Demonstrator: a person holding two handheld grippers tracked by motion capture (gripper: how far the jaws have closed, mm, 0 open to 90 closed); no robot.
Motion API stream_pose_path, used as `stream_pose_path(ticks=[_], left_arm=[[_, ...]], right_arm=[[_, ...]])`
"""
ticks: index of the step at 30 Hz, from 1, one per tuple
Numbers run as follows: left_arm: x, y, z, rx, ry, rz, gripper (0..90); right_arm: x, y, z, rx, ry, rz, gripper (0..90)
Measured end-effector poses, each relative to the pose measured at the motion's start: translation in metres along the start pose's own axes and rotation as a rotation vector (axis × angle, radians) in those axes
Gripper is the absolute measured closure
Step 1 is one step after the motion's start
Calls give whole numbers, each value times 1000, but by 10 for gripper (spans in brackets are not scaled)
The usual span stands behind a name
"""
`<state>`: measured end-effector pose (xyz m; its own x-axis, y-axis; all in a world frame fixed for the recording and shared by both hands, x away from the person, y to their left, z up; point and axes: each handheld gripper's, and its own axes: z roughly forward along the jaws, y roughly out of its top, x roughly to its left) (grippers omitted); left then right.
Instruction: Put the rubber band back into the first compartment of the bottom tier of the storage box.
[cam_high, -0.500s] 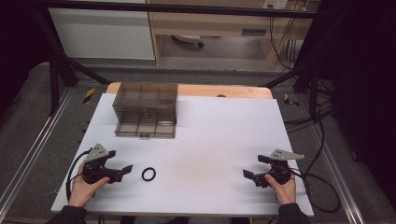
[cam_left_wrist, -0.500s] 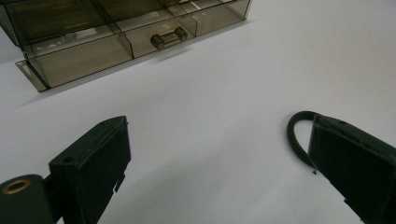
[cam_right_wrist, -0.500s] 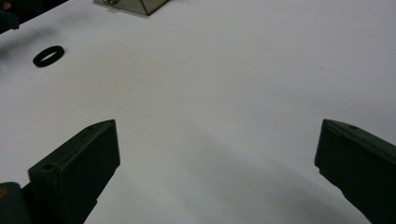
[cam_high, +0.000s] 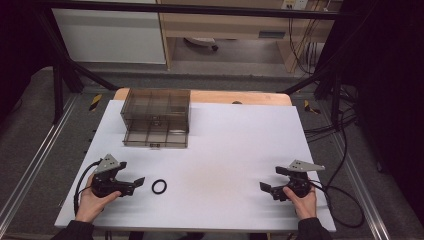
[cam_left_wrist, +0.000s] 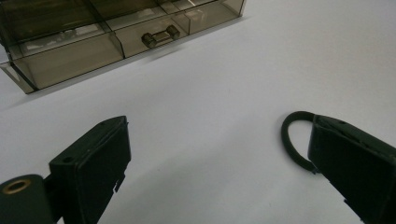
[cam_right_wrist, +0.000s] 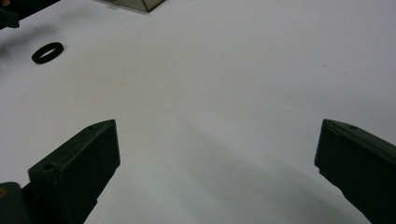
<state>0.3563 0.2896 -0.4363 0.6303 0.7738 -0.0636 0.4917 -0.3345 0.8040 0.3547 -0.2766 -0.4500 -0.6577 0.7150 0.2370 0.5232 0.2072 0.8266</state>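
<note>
A white bench (cam_high: 240, 150) carries a black ring (cam_high: 159, 186) near its front left corner. The left claw (cam_high: 134, 185), held in a person's hand at that corner, rests just beside the ring with its jaws wide and nothing between them. The right claw (cam_high: 270, 181) sits at the front right corner, well apart from the ring, jaws also wide and empty. A smoky clear drawer box (cam_high: 156, 118) stands near the back left edge, with one drawer pulled out.
</note>
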Motion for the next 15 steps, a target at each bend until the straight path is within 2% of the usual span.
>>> stream_pose_path(ticks=[15], left_arm=[[-17, 8, 9, 16, -12, 19, 61]], right_arm=[[0, 0, 1, 10, -1, -5, 6]])
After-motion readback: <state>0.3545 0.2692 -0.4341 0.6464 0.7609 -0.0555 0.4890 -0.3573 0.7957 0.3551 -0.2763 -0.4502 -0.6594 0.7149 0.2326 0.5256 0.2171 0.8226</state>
